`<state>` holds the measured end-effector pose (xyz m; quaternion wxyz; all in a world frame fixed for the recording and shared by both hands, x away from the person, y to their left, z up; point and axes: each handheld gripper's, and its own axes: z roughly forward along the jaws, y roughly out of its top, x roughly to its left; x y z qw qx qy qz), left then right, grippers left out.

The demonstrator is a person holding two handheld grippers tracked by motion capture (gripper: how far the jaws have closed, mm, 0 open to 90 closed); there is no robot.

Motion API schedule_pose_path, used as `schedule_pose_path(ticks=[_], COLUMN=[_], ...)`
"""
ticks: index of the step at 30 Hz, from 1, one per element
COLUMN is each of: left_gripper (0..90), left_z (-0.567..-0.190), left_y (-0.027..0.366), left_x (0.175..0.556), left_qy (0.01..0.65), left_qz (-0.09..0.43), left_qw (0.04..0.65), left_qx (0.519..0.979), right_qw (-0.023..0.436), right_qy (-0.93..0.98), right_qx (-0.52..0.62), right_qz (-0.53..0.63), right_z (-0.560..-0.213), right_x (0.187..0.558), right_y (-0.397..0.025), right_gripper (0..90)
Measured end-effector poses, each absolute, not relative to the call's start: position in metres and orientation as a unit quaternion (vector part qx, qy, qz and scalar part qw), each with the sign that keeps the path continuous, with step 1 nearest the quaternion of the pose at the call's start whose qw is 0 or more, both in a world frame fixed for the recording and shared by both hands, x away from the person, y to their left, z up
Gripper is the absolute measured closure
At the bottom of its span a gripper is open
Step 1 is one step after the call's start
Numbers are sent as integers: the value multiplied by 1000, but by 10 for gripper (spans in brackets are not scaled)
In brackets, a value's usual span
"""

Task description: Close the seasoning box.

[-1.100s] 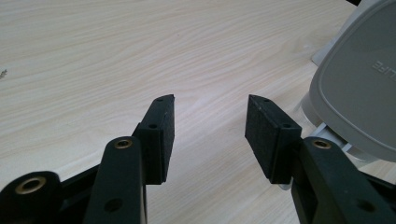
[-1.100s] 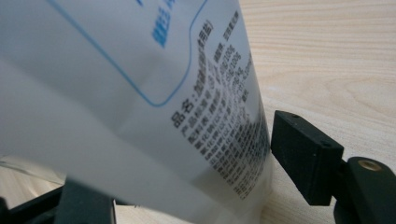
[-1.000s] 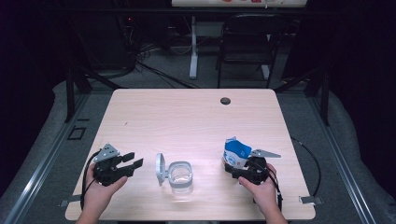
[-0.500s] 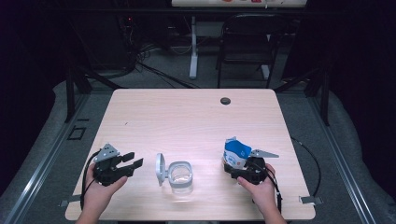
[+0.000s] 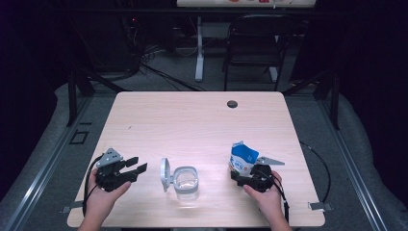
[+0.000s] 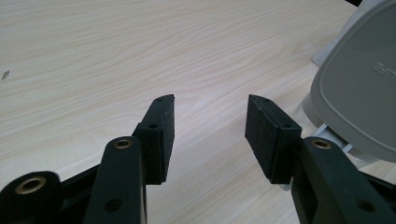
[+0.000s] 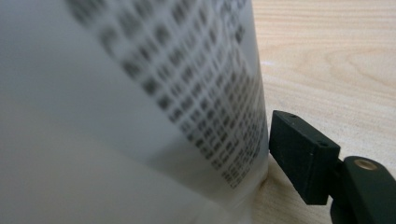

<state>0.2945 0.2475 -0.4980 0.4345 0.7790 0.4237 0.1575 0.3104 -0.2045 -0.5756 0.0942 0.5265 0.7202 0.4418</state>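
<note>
Nothing has shifted in the last second: our right gripper stays clamped on the carton, our left gripper stays spread beside the open-lidded container, pouring unstarted.

The person's left hand holds the left gripper low near the table's front edge, jaws spread apart and pointing right, nothing between them. The right hand holds the right gripper pointing away from the person, its jaws pressed against a carton.
</note>
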Motion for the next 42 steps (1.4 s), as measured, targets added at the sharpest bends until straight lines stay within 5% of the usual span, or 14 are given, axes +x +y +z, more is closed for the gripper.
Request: schedule_pose_path(ticks=[42], left_gripper=[531], left_z=[-499], left_y=[250], left_x=[295], left_qy=[427], left_qz=[156], left_qw=[434], left_qx=[778], right_qw=[105], right_qy=[728], right_qx=[517], right_qz=[437], right_z=[-581], right_x=[313], right_y=[-203], right_gripper=[384])
